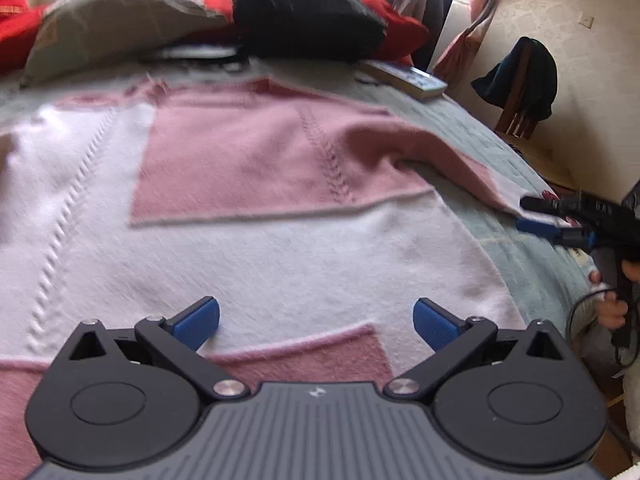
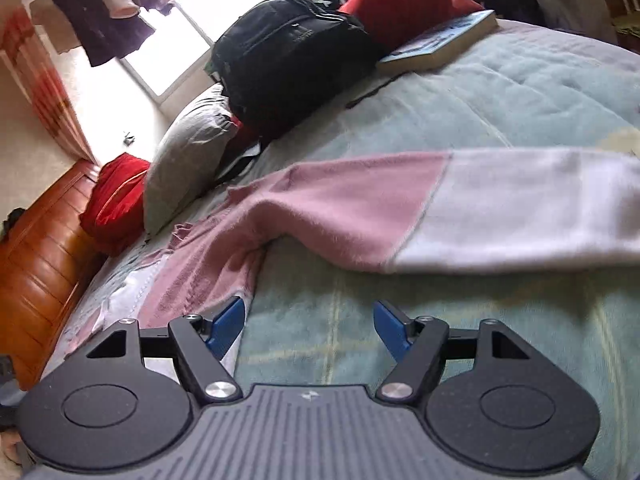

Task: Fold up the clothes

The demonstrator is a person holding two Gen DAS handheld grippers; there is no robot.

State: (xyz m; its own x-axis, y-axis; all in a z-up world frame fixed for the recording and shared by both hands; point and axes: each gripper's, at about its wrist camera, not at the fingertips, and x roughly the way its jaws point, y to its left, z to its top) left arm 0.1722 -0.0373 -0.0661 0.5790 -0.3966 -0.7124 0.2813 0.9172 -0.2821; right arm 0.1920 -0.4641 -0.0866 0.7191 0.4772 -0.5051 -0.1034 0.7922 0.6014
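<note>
Sweater (image 1: 256, 208): pink-and-white knit, laid flat across the pale green quilt (image 1: 532, 184); body spread wide, one panel already seen folded over the middle as a pink block
Knit texture: fuzzy, soft, limp; judged light, no stiffness to hold a crease, likely to sag and drag when lifted by one point
Surface grip: fluffy pile on quilted fabric, friction judged high, so sliding is expected to bunch it rather than shift it cleanly
Left gripper (image 1: 316, 320): jaws spread wide, nothing between the blue pads (image 1: 198, 322); held above the white lower body of the garment, not seen touching it
Hem corner (image 1: 344, 344): pink patch just ahead of the left gripper, a firm double edge, judged a good pinch point
Sleeve (image 2: 440, 208): stretched out to the side over the quilt, pink upper part, white cuff end; armpit fold bunched where it meets the body
Right gripper (image 2: 308, 328): jaws apart, empty; positioned over bare quilt just below the sleeve, near the side edge of the body
Take-hold advice: sleeve best gripped near the white cuff end, with a deep bite so both layers are caught; thin edge pinches judged likely to slip off the pile
Clutter: backpack (image 2: 288, 52), book (image 2: 440, 44), pillow (image 2: 188, 156) at the head of the bed, well apart from the sweater
</note>
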